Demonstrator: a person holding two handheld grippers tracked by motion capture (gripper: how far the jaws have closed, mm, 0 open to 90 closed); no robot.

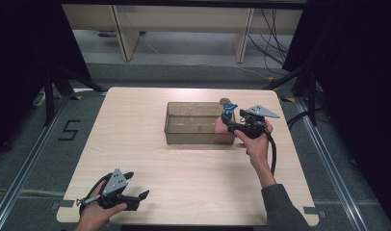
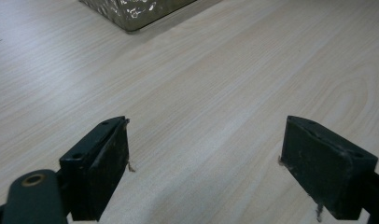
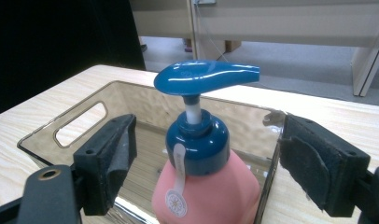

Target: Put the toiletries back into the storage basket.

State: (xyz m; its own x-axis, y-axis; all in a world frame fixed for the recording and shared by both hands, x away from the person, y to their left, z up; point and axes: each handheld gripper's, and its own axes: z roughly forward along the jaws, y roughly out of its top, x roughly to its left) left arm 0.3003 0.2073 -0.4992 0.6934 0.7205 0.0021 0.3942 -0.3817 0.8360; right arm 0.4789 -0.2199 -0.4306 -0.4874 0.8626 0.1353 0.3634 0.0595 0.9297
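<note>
at the left, near the front edge of the tabletop [image 1: 150,159], the left tongs [image 1: 138,198] rest low in the person's left hand [image 1: 95,214]. in the left gripper view the two black jaws stand wide apart over bare wood, with nothing between them, and a corner of the clear bin [image 2: 131,11] is at the top of that view.

more to the right, past the middle of the tabletop, stands the clear bin [image 1: 191,126], a see-through box with a handle hole in its short wall. the pink soap bottle [image 1: 220,126] with a blue pump head stands upright inside it, at its right end, close to the wall.

at the right, the right tongs [image 1: 230,126] are held level in the person's right hand [image 1: 254,139], reaching over the bin's right wall. in the right gripper view the bottle [image 3: 204,182] stands between the jaws, but the pads [image 3: 299,163] are clearly away from it on both sides, so the tongs are apart and grip nothing.
</note>
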